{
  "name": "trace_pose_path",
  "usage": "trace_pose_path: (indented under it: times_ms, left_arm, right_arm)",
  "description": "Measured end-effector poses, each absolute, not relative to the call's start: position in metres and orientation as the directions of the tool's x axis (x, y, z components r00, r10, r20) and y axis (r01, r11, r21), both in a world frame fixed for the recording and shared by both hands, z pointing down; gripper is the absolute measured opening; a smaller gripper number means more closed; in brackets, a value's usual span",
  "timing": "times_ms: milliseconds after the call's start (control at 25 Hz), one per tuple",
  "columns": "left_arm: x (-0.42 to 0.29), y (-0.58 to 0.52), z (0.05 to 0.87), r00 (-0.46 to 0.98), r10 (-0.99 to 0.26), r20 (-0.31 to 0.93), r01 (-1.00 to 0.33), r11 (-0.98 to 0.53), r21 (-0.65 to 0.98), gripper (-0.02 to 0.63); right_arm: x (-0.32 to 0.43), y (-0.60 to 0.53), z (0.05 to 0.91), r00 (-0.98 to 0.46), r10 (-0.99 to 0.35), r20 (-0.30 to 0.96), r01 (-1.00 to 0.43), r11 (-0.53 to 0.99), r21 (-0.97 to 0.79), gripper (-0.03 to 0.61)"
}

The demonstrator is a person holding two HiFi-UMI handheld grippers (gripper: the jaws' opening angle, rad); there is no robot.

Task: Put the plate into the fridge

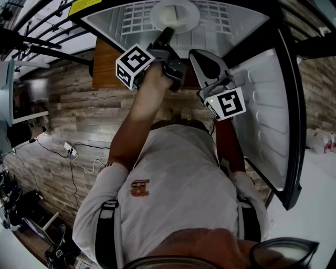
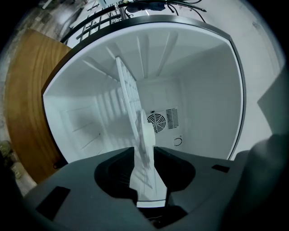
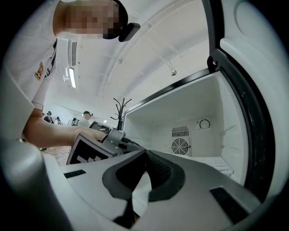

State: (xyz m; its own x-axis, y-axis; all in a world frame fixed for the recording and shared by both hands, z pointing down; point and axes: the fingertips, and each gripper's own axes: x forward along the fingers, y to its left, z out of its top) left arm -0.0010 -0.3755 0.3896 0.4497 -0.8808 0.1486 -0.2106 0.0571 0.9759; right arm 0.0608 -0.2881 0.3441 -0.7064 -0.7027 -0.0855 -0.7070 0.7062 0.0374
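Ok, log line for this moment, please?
phase: placing | left tool: shut on plate rim | plate: inside open fridge, over wire shelf, contact unclear | right tool: shut, empty

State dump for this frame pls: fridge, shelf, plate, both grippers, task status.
fridge: fridge open, door swung to the person's right
shelf: white wire shelf inside
plate: white plate inside the fridge, over the wire shelf
left gripper: left gripper reaching in, jaws shut on the plate's rim
right gripper: right gripper jaws together, nothing between them, in front of the opening
task status: plate is in the fridge, not yet released
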Motion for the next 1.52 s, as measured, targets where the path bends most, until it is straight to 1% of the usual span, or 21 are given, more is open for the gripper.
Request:
trace_pose_path:
  times_ms: [160,280,480,760,960,1160,1320,1520]
  left_arm:
    - [-0.003,-0.369,0.390,0.466,-0.876,0.120,-0.231,0.010,0.973,0.129]
    - [-0.001,-0.362,0.385,0.491,-0.867,0.080,-0.247,-0.051,0.968,0.127]
    - [0.002,-0.349,0.380,0.537,-0.843,0.034,-0.309,-0.159,0.938,0.123]
    - [-0.005,-0.334,0.374,0.600,-0.800,-0.014,-0.420,-0.329,0.846,0.078]
    - [-0.010,-0.323,0.357,0.636,-0.770,-0.045,-0.550,-0.494,0.674,0.057]
    - [-0.003,-0.304,0.338,0.699,-0.711,-0.076,-0.606,-0.645,0.465,0.041]
    - [0.002,-0.291,0.327,0.728,-0.679,-0.091,-0.627,-0.714,0.312,0.034]
    - [0.002,-0.277,0.320,0.755,-0.652,-0.077,-0.637,-0.756,0.154,0.031]
  right_arm:
    - [0.060,-0.288,0.345,-0.707,-0.702,-0.081,-0.706,0.707,0.035,0.032]
    - [0.059,-0.287,0.345,-0.709,-0.701,-0.074,-0.704,0.709,0.037,0.032]
    - [0.059,-0.289,0.341,-0.713,-0.697,-0.081,-0.701,0.713,0.035,0.032]
    - [0.059,-0.291,0.340,-0.713,-0.695,-0.090,-0.698,0.716,0.008,0.032]
    - [0.055,-0.287,0.338,-0.717,-0.691,-0.090,-0.695,0.719,0.010,0.032]
    - [0.049,-0.281,0.330,-0.723,-0.685,-0.096,-0.689,0.725,0.018,0.032]
    - [0.046,-0.275,0.326,-0.731,-0.675,-0.103,-0.680,0.733,0.017,0.032]
    - [0.037,-0.270,0.326,-0.742,-0.661,-0.106,-0.666,0.746,0.012,0.032]
